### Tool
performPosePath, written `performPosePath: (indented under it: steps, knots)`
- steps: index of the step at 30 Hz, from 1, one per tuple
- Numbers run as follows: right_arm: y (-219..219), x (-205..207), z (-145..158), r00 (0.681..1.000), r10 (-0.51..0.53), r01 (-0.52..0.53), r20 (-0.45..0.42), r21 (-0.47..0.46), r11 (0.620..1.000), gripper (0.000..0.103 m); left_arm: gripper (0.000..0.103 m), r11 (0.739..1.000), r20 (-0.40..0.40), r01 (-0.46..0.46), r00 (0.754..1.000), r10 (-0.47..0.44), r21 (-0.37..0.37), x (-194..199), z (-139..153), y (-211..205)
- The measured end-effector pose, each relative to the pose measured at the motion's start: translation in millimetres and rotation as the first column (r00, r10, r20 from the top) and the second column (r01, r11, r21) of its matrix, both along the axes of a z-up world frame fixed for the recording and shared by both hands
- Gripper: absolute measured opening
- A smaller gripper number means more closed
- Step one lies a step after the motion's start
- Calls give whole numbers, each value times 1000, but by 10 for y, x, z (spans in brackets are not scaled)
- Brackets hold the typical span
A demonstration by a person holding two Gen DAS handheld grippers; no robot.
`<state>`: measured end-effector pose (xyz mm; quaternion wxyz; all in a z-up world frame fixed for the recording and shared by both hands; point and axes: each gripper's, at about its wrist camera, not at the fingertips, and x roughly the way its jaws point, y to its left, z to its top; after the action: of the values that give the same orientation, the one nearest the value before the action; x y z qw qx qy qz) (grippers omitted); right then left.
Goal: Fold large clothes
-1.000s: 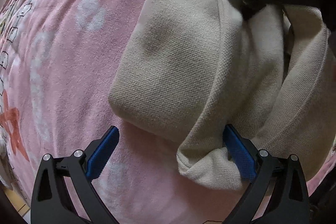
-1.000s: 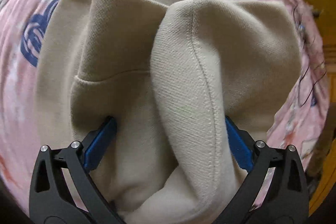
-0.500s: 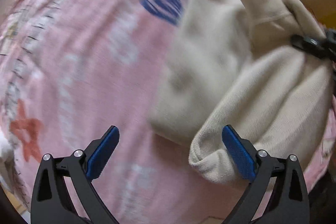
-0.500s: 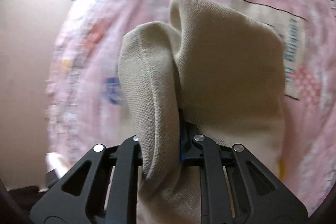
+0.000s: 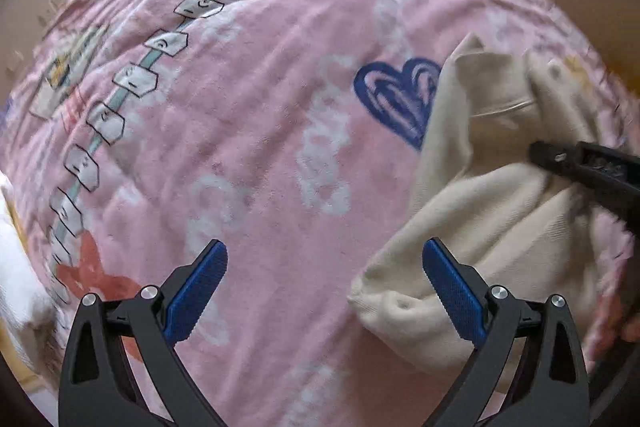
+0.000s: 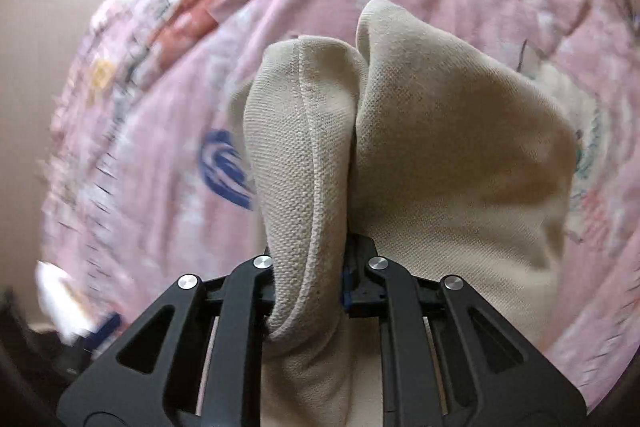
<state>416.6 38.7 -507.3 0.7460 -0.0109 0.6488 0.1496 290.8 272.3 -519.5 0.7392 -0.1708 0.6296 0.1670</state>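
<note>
garment [image 6: 440,155] pinched in right tongs [image 6: 346,279]; left tongs [image 5: 324,291] agape.

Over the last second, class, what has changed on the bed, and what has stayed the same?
The right hand-held gripper, open around the cream garment a second ago, has shut on a fold of it and lifted it. The left hand-held gripper has drawn back, so its right finger no longer touches the cloth. Unchanged: the left one is open and empty, and the garment's lower part lies on the pink blanket.
</note>
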Motion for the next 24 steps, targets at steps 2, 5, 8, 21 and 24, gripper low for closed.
performPosePath:
  steps: [2,5,8,21,24]
  knots:
    - [-80,-1,22,1000,-15,15,-17,1,1000,21,95,999,-64,48,997,-48,0,-4,-217,-138]
    - [-167,5,93,999,-30,31,-41,8,999,31,95,996,-136,88,987,-89,-15,-93,-505,-330]
    - [-203,-76,150,998,-12,11,-57,-6,1000,53,95,996,-145,88,985,-90,-25,-220,-570,-423]
    - [3,-161,25,988,148,-136,34,-237,962,64,95,996,-170,83,983,-74,44,-486,-587,-504]
    - [-13,-166,76,997,70,-71,-7,-111,991,69,95,998,-114,48,993,-44,31,-474,-354,-370]
